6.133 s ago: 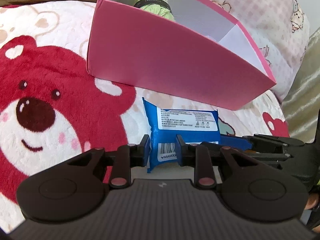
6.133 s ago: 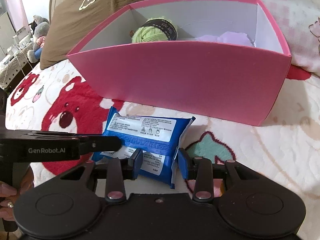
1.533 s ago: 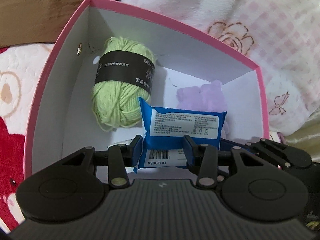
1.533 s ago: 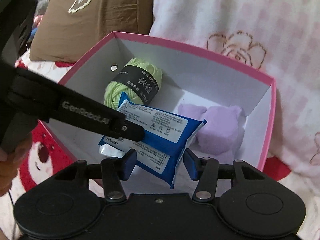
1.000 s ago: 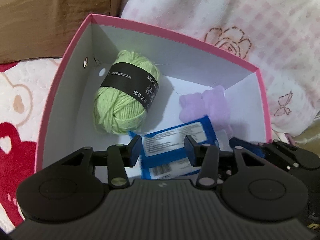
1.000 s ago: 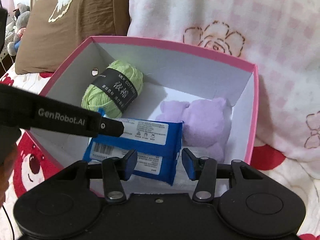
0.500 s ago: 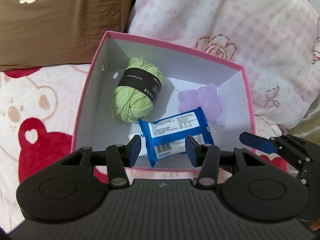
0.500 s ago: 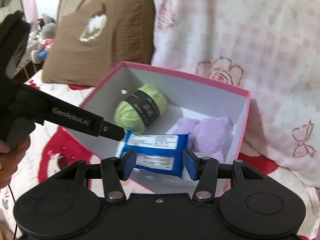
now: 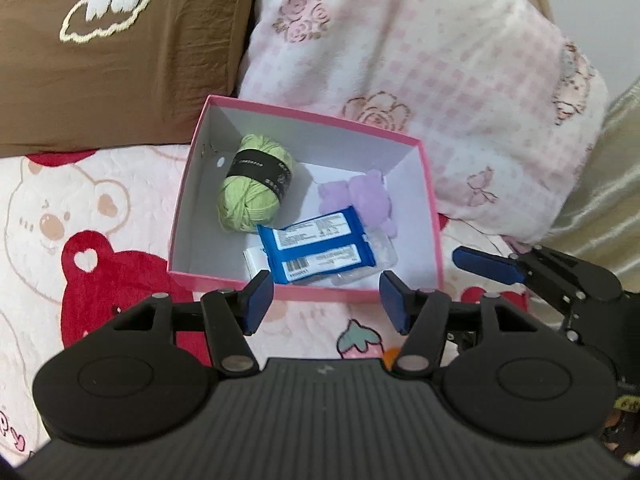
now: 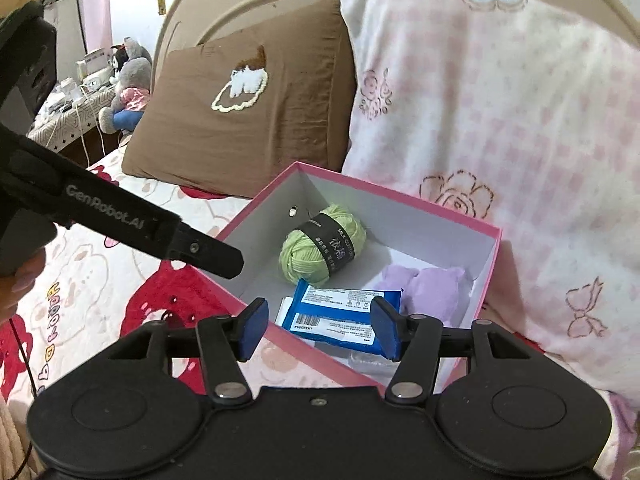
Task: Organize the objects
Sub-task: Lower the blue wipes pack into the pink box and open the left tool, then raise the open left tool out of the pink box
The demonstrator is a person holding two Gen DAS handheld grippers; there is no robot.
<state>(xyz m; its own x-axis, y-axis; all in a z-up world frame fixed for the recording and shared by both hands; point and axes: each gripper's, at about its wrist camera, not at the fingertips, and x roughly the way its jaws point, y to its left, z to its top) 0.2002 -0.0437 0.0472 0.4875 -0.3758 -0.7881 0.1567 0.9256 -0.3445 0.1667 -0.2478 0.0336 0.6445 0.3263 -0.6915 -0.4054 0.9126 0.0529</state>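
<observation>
Pink cardboard box (image 9: 304,291) with white inner walls sits on your bear-print quilted bedspread (image 9: 92,240), just in front of a brown pillow with a white cloud patch (image 9: 120,52) and a pink-and-white checked pillow with rose outlines (image 9: 420,92).

Inside it, the blue plastic wipes packet with white labels (image 9: 318,250) lies flat near the front wall, on top of a clear plastic wrapper (image 9: 378,258) and a small white packet (image 9: 256,259). A ball of light green yarn with a black paper band (image 9: 256,188) rests just behind it to the left, and a lilac plush toy (image 9: 360,200) lies behind it to the right, touching its far corner.

Your left gripper (image 9: 326,300) hangs above the box's front wall. Its jaws have just been opening, they stand apart, and nothing is between the blue pads.

Your right gripper (image 10: 320,330) is likewise raised over the near corner of the box. Its jaws have also just been opening and hold nothing, with the packet lying clear below them.
</observation>
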